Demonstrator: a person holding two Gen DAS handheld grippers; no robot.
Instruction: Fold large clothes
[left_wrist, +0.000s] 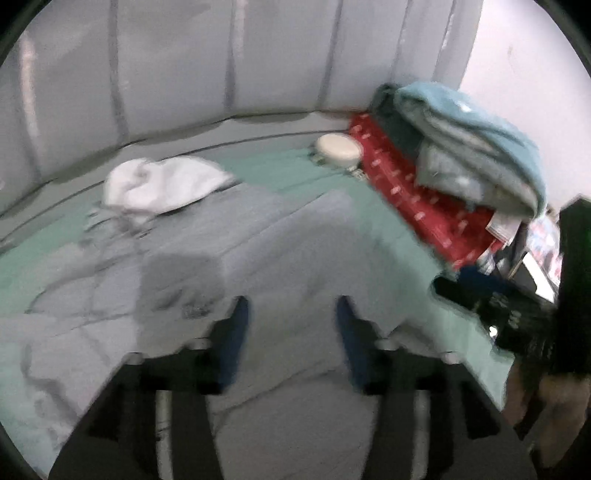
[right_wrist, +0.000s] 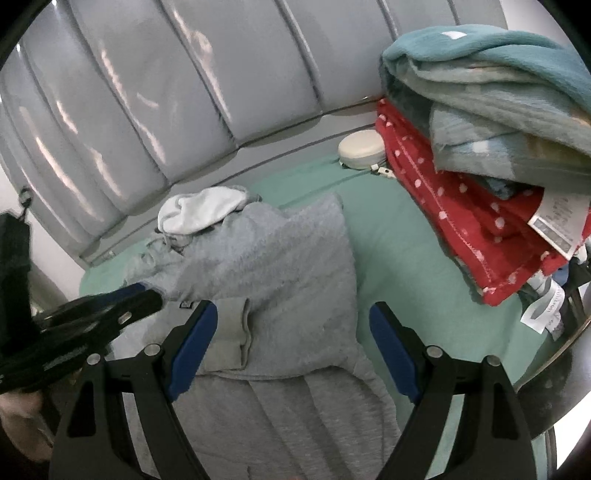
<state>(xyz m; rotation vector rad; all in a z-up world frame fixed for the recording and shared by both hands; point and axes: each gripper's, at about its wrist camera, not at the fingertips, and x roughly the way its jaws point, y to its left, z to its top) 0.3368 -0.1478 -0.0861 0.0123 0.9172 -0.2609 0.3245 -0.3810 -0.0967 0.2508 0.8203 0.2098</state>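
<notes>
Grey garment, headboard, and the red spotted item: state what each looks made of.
Grey garment: soft fleecy knit, probably cotton-blend sweatshirt fabric; matte, fuzzy surface, ribbed cuff. Headboard: padded panels in a smooth, glossy cover, likely faux leather or vinyl; bright reflections streak it. Red spotted item: plush fabric, possibly fleece, with white dots and stitched edge.

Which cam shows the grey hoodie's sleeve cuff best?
Right wrist: it is sharp, and the grey hoodie lies with its sleeve cuff in plain sight between the open fingers. Left wrist is motion-blurred; the hoodie reads only as a grey mass, no cuff discernible.
</notes>
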